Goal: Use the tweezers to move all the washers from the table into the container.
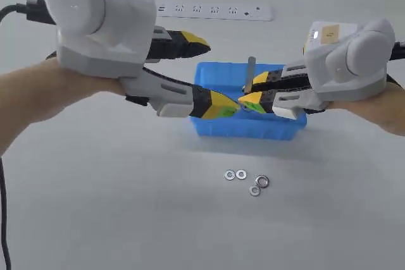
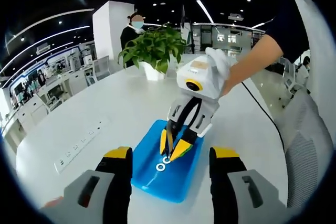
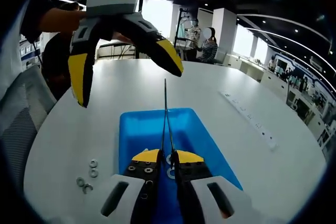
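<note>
A blue container (image 1: 215, 124) sits mid-table. My right gripper (image 1: 247, 96) hovers over it, shut on thin metal tweezers (image 1: 251, 71). In the right gripper view the tweezers (image 3: 166, 114) run forward from the closed jaws over the container (image 3: 136, 129). My left gripper (image 1: 220, 75) reaches in from the left with its jaws open wide and empty, just above the container's left end. Several washers (image 1: 247, 180) lie loose on the table in front of the container, and they also show as washers (image 3: 88, 176) at lower left. Two washers (image 2: 163, 163) rest inside the container (image 2: 152, 182), below the right gripper's tips.
A white power strip (image 1: 215, 11) lies along the far side of the white table. A potted plant (image 2: 157, 48) stands further off on the table. People stand in the office background. The cable of the left gripper trails off at left.
</note>
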Motion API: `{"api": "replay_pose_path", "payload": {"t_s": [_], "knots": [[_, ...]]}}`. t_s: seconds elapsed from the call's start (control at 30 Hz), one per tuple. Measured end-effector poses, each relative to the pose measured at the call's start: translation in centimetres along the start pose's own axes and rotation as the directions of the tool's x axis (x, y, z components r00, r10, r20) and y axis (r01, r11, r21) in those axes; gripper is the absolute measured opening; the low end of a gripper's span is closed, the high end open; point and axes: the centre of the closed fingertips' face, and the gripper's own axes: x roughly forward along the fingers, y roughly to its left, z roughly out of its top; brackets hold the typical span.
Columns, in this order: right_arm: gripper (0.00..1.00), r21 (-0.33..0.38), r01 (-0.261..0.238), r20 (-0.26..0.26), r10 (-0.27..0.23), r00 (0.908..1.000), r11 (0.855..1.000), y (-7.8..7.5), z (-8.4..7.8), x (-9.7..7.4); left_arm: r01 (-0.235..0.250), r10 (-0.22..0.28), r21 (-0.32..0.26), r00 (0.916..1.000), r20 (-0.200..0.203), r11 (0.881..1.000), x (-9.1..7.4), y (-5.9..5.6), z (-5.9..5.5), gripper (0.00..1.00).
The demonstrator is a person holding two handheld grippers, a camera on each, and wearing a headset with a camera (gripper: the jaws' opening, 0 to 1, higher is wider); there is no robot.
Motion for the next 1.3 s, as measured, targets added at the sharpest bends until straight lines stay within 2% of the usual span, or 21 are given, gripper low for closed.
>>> {"api": "replay_pose_path", "payload": {"t_s": [0.07, 0.13, 0.2, 0.3, 0.43, 0.53, 0.57, 0.6, 0.67, 0.8, 0.87, 1.13, 1.2, 1.3], "knots": [[0.11, -0.006, -0.001, 0.002, 0.001, 1.0000, 1.000, 0.0, 0.2, -0.2, 0.035, -0.035, 0.003, 0.9992, 0.019, 0.999, 0.7, -0.4, 0.6, 0.55], [0.11, -0.010, 0.000, 0.003, 0.000, 1.0000, 1.000, 0.0, 0.3, -0.3, 0.073, -0.073, 0.015, 0.9973, 0.011, 0.997, 1.3, -0.8, 0.6, 0.53], [0.11, -0.010, -0.001, 0.007, 0.001, 1.0000, 1.000, -0.1, 0.5, -0.3, 0.080, -0.080, 0.019, 0.9968, 0.004, 0.997, 1.7, -0.9, 0.7, 0.51], [0.11, -0.010, -0.001, 0.010, 0.001, 1.0000, 1.000, -0.1, 0.6, -0.3, 0.085, -0.085, -0.009, 0.9960, 0.027, 0.996, 2.2, -0.6, 1.1, 0.46], [0.11, -0.015, -0.019, 0.026, 0.020, 0.9995, 1.000, 0.4, 1.0, -0.3, 0.106, -0.108, 0.047, 0.9939, 0.023, 0.993, 2.4, -1.1, 1.5, 0.38], [0.11, -0.027, -0.027, 0.023, 0.027, 0.9994, 0.999, 0.6, 1.0, -0.3, 0.124, -0.126, 0.038, 0.9917, 0.029, 0.991, 2.4, -0.9, 1.7, 0.27], [0.11, -0.027, -0.030, 0.024, 0.031, 0.9992, 0.999, 0.7, 1.1, -0.2, 0.133, -0.134, 0.029, 0.9903, 0.037, 0.991, 2.4, -0.8, 1.8, 0.27], [0.11, -0.031, -0.032, 0.022, 0.032, 0.9992, 0.999, 0.7, 1.1, -0.2, 0.156, -0.156, 0.004, 0.9858, 0.062, 0.988, 2.4, -1.1, 2.2, 0.26], [0.11, -0.034, -0.031, 0.021, 0.032, 0.9993, 0.999, 0.8, 1.0, -0.2, 0.154, -0.154, 0.008, 0.9860, 0.063, 0.988, 2.5, -0.9, 2.3, 0.25], [0.11, -0.036, -0.033, 0.022, 0.034, 0.9992, 0.999, 0.8, 1.1, -0.2, 0.162, -0.163, 0.030, 0.9858, 0.041, 0.986, 2.7, -0.7, 2.0, 0.16], [0.11, -0.037, -0.036, 0.022, 0.037, 0.9991, 0.999, 0.8, 1.1, -0.1, 0.169, -0.170, 0.027, 0.9845, 0.042, 0.985, 2.7, -0.5, 1.8, 0.13], [0.11, -0.041, -0.039, 0.021, 0.039, 0.9990, 0.998, 0.8, 0.8, -0.1, 0.195, -0.195, 0.016, 0.9803, 0.032, 0.981, 2.9, 0.0, 0.9, 0.09], [0.11, -0.041, -0.038, 0.018, 0.039, 0.9991, 0.998, 0.8, 0.7, -0.1, 0.195, -0.196, 0.028, 0.9804, 0.024, 0.980, 2.9, 0.0, 0.8, 0.08], [0.11, -0.041, -0.035, 0.020, 0.036, 0.9991, 0.999, 0.7, 0.7, 0.0, 0.169, -0.171, 0.096, 0.9851, 0.015, 0.981, 3.2, 0.3, 0.8, 0.07]]}}
